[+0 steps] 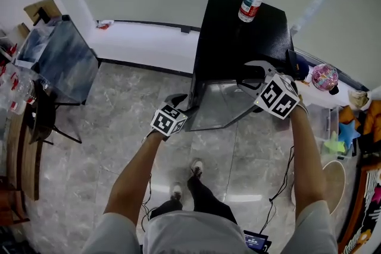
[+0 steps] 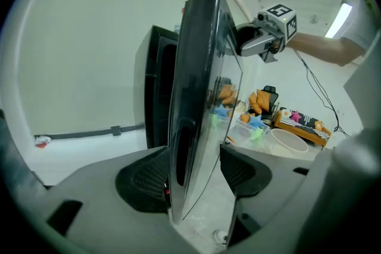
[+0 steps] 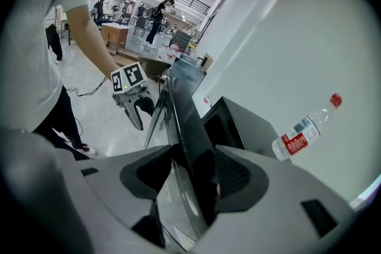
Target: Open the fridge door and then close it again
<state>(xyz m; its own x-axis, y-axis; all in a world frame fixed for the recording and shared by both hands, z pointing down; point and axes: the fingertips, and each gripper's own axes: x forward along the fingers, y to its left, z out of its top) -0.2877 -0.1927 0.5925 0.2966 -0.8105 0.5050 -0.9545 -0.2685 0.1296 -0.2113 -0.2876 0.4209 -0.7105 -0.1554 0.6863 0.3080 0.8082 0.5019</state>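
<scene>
Left gripper (image 1: 177, 105) straddles, fingers apart, the upright fridge door (image 1: 217, 109) standing open toward 6 o'clock, while right gripper (image 1: 255, 75) clamps its top edge.

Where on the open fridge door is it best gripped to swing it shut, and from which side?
Probably the free vertical edge of the fridge door, by the recessed slot. Come edge-on from the open side, one jaw on each face: the panel is thin and stands ajar. The left gripper straddles it there, jaws apart.
</scene>
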